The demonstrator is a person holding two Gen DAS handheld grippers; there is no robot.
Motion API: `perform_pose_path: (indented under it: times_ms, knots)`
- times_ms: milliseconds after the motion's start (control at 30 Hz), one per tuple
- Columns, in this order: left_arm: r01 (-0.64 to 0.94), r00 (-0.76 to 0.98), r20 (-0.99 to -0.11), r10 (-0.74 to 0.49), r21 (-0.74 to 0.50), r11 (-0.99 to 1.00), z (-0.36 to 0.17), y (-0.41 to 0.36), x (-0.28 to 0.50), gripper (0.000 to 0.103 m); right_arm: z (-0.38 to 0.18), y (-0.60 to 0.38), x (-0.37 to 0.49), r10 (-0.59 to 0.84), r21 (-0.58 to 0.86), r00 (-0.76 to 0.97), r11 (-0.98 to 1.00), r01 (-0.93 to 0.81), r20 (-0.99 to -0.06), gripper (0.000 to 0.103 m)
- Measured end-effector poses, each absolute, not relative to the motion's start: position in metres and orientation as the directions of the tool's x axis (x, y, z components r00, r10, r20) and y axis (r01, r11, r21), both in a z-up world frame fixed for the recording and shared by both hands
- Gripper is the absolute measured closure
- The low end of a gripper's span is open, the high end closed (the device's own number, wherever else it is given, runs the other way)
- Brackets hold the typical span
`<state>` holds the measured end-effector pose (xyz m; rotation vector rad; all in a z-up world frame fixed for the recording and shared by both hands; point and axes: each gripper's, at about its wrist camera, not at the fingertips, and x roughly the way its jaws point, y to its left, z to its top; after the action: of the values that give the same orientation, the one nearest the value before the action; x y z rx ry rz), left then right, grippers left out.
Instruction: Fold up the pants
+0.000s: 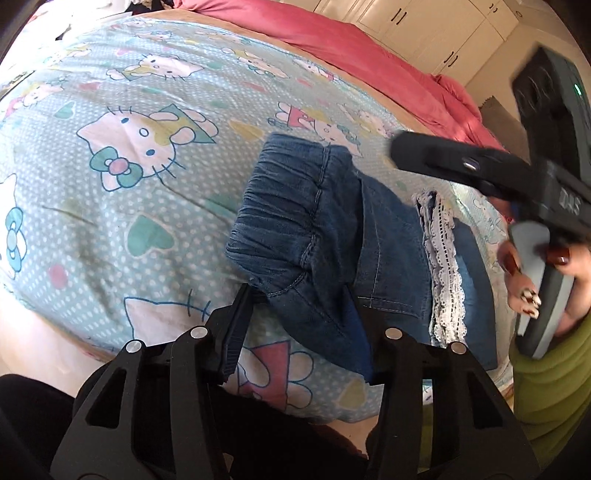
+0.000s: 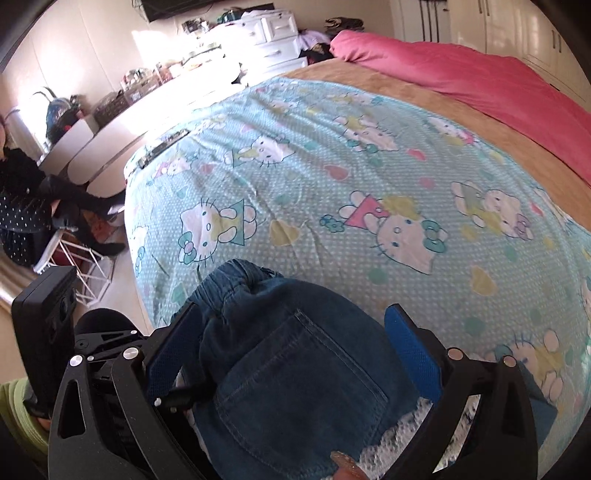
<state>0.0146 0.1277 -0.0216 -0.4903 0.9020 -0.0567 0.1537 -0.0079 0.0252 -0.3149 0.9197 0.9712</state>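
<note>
Small blue denim pants (image 1: 325, 236) with an elastic waistband and white lace hems (image 1: 443, 266) lie folded on the Hello Kitty bedsheet (image 1: 122, 155). My left gripper (image 1: 295, 314) is open, its jaws spread to either side of the near waistband corner. My right gripper (image 2: 295, 350) is open above the back pocket (image 2: 299, 384), its blue pads (image 2: 410, 354) on both sides of the bundle. The right gripper also shows in the left wrist view (image 1: 443, 158), hovering over the pants' right side.
A pink duvet (image 1: 369, 48) and tan blanket (image 2: 461, 110) lie at the far side of the bed. White wardrobes (image 1: 424, 26) stand behind. A dresser (image 2: 266, 33), cluttered shelf and a seated person (image 2: 22, 206) are left of the bed.
</note>
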Motion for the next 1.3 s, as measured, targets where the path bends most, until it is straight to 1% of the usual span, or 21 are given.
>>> perform_pose_path:
  times_ms: [100, 233, 400, 433, 467, 500, 533, 567, 600, 633, 667, 700, 833, 967, 1100, 1133, 1167, 1200, 1233, 1267, 1300]
  knots:
    - [-0.153, 0.627, -0.731, -0.267, -0.452, 0.879, -0.023, 0.130, 0.015, 0.063, 0.017, 0.010, 0.155, 0.559, 0.155, 0.205, 0.529, -0.835, -0.804, 0.004]
    - [-0.149, 0.627, -0.732, -0.267, -0.449, 0.881, -0.025, 0.129, 0.016, 0.063, 0.007, 0.032, 0.153, 0.551, 0.153, 0.170, 0.491, -0.858, -0.817, 0.004]
    - [-0.143, 0.627, -0.728, -0.277, -0.457, 0.878, -0.025, 0.128, 0.018, 0.061, -0.016, 0.054, 0.160, 0.524, 0.191, 0.099, 0.471, -0.861, -0.846, 0.005]
    - [-0.142, 0.627, -0.727, -0.281, -0.461, 0.876, -0.026, 0.129, 0.020, 0.059, -0.022, 0.056, 0.161, 0.527, 0.209, 0.079, 0.464, -0.861, -0.846, 0.013]
    - [-0.143, 0.626, -0.725, -0.287, -0.468, 0.872, -0.027, 0.130, 0.020, 0.059, -0.025, 0.055, 0.162, 0.542, 0.234, 0.056, 0.452, -0.861, -0.839, 0.027]
    - [-0.144, 0.628, -0.721, -0.293, -0.477, 0.867, -0.028, 0.132, 0.020, 0.058, -0.028, 0.053, 0.163, 0.562, 0.280, 0.015, 0.435, -0.856, -0.827, 0.049]
    - [-0.143, 0.628, -0.719, -0.298, -0.483, 0.864, -0.028, 0.132, 0.021, 0.058, -0.028, 0.049, 0.163, 0.573, 0.288, 0.018, 0.438, -0.852, -0.819, 0.054]
    - [-0.141, 0.628, -0.719, -0.299, -0.483, 0.864, -0.027, 0.132, 0.020, 0.055, -0.025, 0.044, 0.163, 0.587, 0.296, 0.016, 0.431, -0.852, -0.809, 0.057]
    - [-0.140, 0.630, -0.718, -0.297, -0.481, 0.866, -0.026, 0.132, 0.021, 0.049, -0.021, 0.039, 0.163, 0.604, 0.306, 0.014, 0.424, -0.853, -0.797, 0.062]
    - [-0.136, 0.632, -0.717, -0.295, -0.477, 0.868, -0.025, 0.130, 0.021, 0.046, -0.014, 0.029, 0.163, 0.631, 0.327, 0.009, 0.413, -0.850, -0.775, 0.065]
    - [-0.134, 0.634, -0.716, -0.293, -0.474, 0.870, -0.024, 0.131, 0.021, 0.039, -0.009, 0.022, 0.164, 0.651, 0.346, 0.001, 0.405, -0.846, -0.759, 0.066]
    - [-0.128, 0.638, -0.713, -0.291, -0.470, 0.873, -0.022, 0.128, 0.021, 0.034, -0.001, 0.012, 0.164, 0.676, 0.371, -0.008, 0.394, -0.841, -0.737, 0.066]
    - [-0.070, 0.654, -0.681, -0.328, -0.487, 0.870, -0.014, 0.118, 0.020, 0.027, 0.023, -0.026, 0.165, 0.744, 0.423, -0.021, 0.355, -0.834, -0.668, 0.066]
    - [0.023, 0.636, -0.617, -0.464, -0.586, 0.810, -0.011, 0.098, 0.032, 0.017, 0.040, -0.067, 0.164, 0.787, 0.438, -0.009, 0.334, -0.835, -0.617, 0.066]
    - [0.090, 0.598, -0.571, -0.562, -0.649, 0.755, -0.006, 0.070, 0.052, 0.017, 0.051, -0.103, 0.166, 0.812, 0.431, 0.033, 0.344, -0.835, -0.583, 0.066]
    - [0.101, 0.592, -0.565, -0.575, -0.655, 0.748, -0.003, 0.064, 0.054, 0.019, 0.054, -0.113, 0.167, 0.819, 0.433, 0.044, 0.347, -0.832, -0.572, 0.066]
    - [0.119, 0.589, -0.554, -0.589, -0.661, 0.741, 0.002, 0.056, 0.056, 0.027, 0.055, -0.120, 0.168, 0.824, 0.432, 0.055, 0.351, -0.831, -0.564, 0.065]
    - [0.129, 0.588, -0.548, -0.595, -0.663, 0.738, 0.006, 0.050, 0.058, 0.031, 0.058, -0.127, 0.169, 0.828, 0.429, 0.067, 0.356, -0.830, -0.557, 0.062]
    - [0.152, 0.585, -0.537, -0.608, -0.664, 0.732, 0.012, 0.041, 0.060, 0.031, 0.059, -0.136, 0.170, 0.833, 0.432, 0.075, 0.359, -0.828, -0.548, 0.053]
    - [0.176, 0.581, -0.527, -0.620, -0.663, 0.728, 0.016, 0.034, 0.060, 0.031, 0.061, -0.151, 0.172, 0.844, 0.447, 0.078, 0.358, -0.820, -0.531, 0.047]
    - [0.212, 0.576, -0.518, -0.632, -0.652, 0.728, 0.022, 0.022, 0.060, 0.031, 0.060, -0.161, 0.172, 0.850, 0.454, 0.094, 0.366, -0.812, -0.519, 0.036]
